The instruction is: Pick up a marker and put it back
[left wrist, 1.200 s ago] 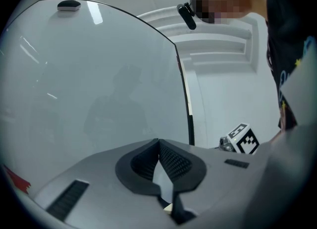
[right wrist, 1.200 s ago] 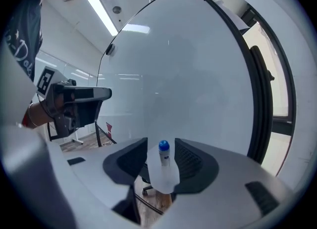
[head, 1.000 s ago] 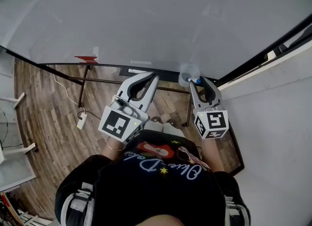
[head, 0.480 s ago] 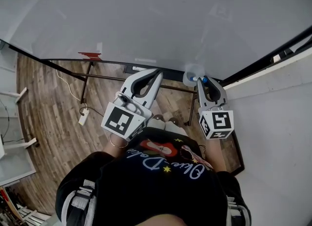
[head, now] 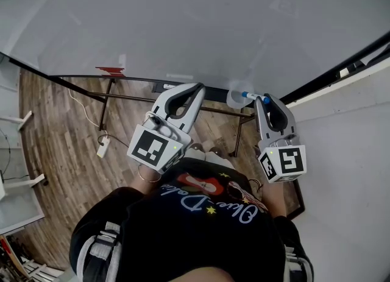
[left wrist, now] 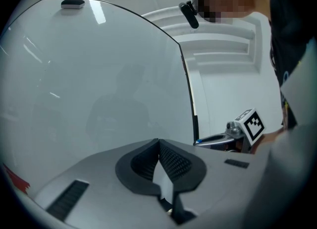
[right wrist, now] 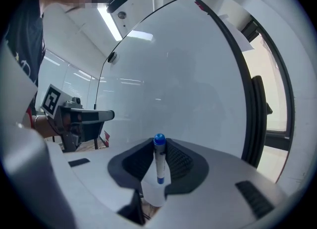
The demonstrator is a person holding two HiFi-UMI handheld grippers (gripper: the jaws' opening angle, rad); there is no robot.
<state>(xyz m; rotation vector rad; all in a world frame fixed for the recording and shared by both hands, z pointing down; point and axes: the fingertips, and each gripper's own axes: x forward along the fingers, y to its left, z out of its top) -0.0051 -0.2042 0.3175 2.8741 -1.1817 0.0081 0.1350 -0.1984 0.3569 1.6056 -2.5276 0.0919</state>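
A white marker with a blue cap (right wrist: 159,159) stands upright between the pads of my right gripper (right wrist: 159,146), which is shut on it. In the head view the marker (head: 251,96) sticks out to the left of the right gripper (head: 266,100), just beside a small translucent cup (head: 234,98) on the lower edge of the whiteboard (head: 195,25). My left gripper (head: 195,89) hovers to the left of that cup, its tip near the board's edge. Its jaws (left wrist: 158,146) are shut with nothing between them.
The whiteboard's black frame (head: 341,67) runs up to the right, with a white wall (head: 347,153) beyond it. Under the board are metal stand legs (head: 105,107), a wooden floor, and a cable with a power strip (head: 102,147). A red item (head: 109,71) sits on the ledge at left.
The right gripper's jaws have closed on the marker and it has moved a little right, drawing the marker out from the cup. The left gripper has barely moved.
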